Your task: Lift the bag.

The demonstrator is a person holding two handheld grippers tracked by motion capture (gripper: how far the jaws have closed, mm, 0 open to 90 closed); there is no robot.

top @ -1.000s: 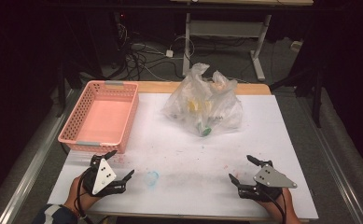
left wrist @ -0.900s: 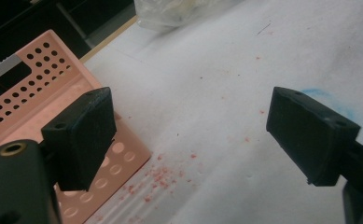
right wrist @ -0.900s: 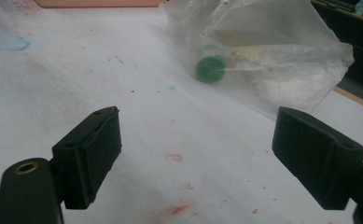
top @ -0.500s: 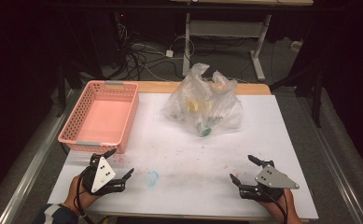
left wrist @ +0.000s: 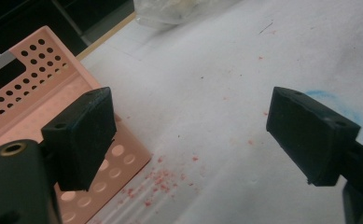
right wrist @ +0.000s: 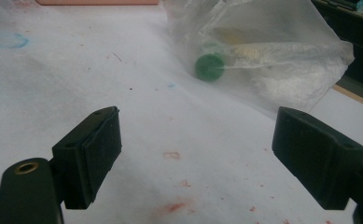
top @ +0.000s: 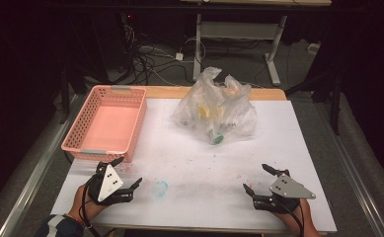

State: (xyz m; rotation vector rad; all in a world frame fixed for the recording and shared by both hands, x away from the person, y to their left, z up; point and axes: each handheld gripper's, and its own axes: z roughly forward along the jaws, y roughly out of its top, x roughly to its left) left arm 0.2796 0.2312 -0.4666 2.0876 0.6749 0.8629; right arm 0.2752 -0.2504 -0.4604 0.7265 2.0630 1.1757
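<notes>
Thin clear plastic bag [top: 216,113] lay well ahead of both tongs | left gripper [top: 126,174] and right gripper [top: 257,179] gaped wide, empty | judged light, limp, slippery; best pinched at its bunched top.

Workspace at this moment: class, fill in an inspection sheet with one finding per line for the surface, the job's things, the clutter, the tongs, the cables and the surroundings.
Surface: white sheet over a wooden table, marked with red specks and a blue ring stain.
Job's things: clear plastic bag, crumpled, at the far middle, with a green round piece and pale items inside; pink perforated basket at far left, nothing in it.
Clutter: nothing seen.
Tongs: left tongs open near the basket's corner, holding nothing; right tongs open at near right, holding nothing.
Cables: tangle on the floor behind the table.
Surroundings: dark room, white desk frame behind.
</notes>
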